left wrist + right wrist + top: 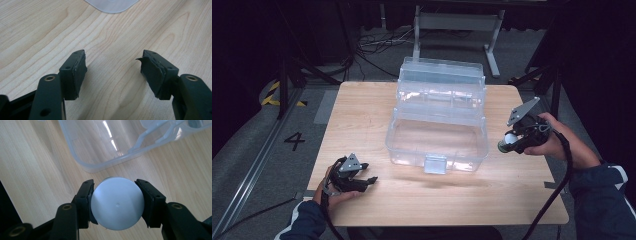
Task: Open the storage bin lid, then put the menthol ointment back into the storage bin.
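One pale wooden worktop point(377, 105) with rounded corners and a fine straight grain carries everything. At its centre stands a clear plastic box point(437, 137), rectangular with rounded corners, its tiered trays stepped back toward twelve o'clock and a small latch tab on its six o'clock wall; the smooth walls catch strips of light. At about four o'clock from the box, the right gripper point(510, 141) is held above the worktop, its black jaws closed on a small round container with a smooth white disc-shaped lid point(117, 203); the pads press the lid's rim at both sides, and in the right gripper view the box's rounded corner lies just beyond it. At about eight o'clock from the box, the left gripper point(371, 180) rests low on the worktop, jaws moderately wide with nothing but bare wood between them. Its right pad point(151, 75) looks frayed, with a torn flap curling at the tip.
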Demonstrator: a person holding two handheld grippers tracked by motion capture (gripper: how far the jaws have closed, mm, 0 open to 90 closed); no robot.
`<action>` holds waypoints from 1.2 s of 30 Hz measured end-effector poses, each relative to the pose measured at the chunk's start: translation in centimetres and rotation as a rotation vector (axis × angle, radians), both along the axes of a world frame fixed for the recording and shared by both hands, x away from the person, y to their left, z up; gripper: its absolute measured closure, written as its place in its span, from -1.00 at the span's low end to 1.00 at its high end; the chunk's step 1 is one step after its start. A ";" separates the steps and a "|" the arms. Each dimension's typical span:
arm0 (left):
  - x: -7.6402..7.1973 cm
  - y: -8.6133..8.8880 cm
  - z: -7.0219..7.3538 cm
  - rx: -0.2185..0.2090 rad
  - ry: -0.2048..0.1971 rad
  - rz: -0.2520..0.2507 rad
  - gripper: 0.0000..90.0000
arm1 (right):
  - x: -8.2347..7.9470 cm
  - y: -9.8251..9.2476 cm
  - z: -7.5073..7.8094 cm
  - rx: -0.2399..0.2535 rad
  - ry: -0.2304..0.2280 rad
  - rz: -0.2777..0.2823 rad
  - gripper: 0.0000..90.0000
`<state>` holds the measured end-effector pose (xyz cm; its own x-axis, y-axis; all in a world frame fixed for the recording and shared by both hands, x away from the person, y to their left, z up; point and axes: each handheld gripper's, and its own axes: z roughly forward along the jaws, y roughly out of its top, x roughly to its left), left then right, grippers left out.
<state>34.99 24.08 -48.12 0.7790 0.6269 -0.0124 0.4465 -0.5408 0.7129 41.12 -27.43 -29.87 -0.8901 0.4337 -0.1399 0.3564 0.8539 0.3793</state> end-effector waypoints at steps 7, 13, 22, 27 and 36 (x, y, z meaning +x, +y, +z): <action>0.0 0.0 0.0 0.000 0.002 0.003 -0.17 | 0.5 1.2 0.6 0.009 -0.008 0.032 0.13; 0.0 0.0 0.0 -0.004 0.002 0.003 -0.17 | 0.9 2.3 1.0 0.008 -0.014 0.053 0.13; 0.0 0.0 0.0 0.000 0.001 0.003 -0.17 | 1.5 4.3 1.8 -0.009 -0.021 0.095 0.13; 0.0 0.0 0.0 -0.001 0.001 0.003 -0.17 | 2.0 5.3 2.0 -0.001 -0.026 0.112 0.13; 0.0 0.0 0.0 0.000 0.001 0.004 -0.17 | 2.6 7.6 1.9 0.008 -0.023 0.160 0.13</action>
